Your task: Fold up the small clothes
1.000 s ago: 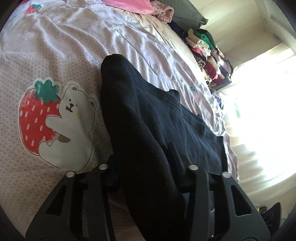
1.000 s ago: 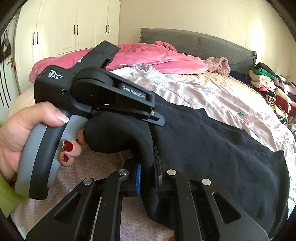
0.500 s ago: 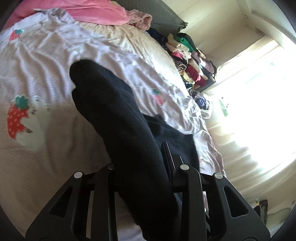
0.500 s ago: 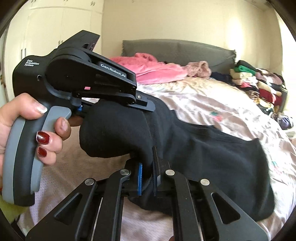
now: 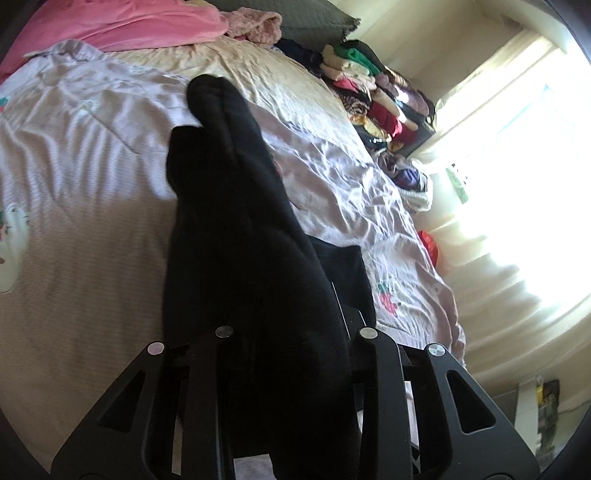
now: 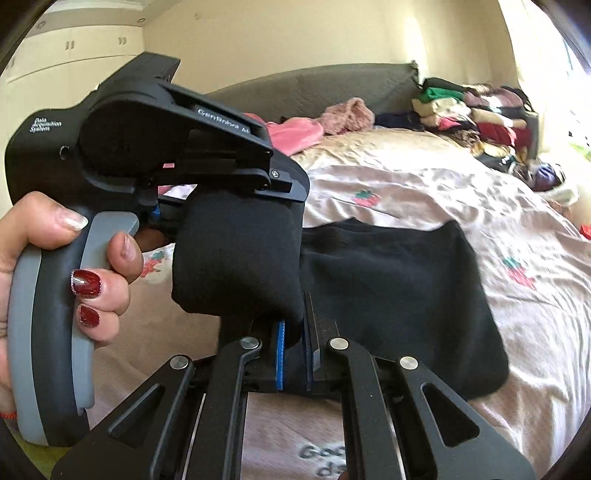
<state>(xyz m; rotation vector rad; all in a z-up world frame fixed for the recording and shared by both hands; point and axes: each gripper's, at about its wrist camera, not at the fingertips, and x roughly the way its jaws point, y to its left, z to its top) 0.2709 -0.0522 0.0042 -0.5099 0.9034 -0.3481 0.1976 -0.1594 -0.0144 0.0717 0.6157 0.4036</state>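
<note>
a: where is the black cloth (image 6: 388, 291)?

b: it is up off the bed (image 6: 443, 184) at one end. the other end lies flat on the pink sheet with little strawberries on it.

a: who is holding it?

b: both tools. the right tool (image 6: 293, 354) has its blue pads (image 6: 280, 354) pressed together on a fold of the black cloth. the cloth bunches up just above the pads.

a: and the left tool?

b: the left tool (image 6: 236, 206) is up beside it, held by a hand (image 6: 55, 258) with dark red nails. a fat roll of the black cloth sits in its mouth. in the left view the cloth (image 5: 236, 229) fills the gap between its two arms, so it is pinching the cloth too.

a: are the two tools far apart?

b: no, they are close, with the roll of cloth between them.

a: what else is on the bed?

b: a pink blanket (image 5: 122, 26) near the grey headboard (image 6: 332, 88). there is a pile of folded clothes (image 6: 476, 114) by the far side, near the bright window (image 5: 517, 147).
</note>
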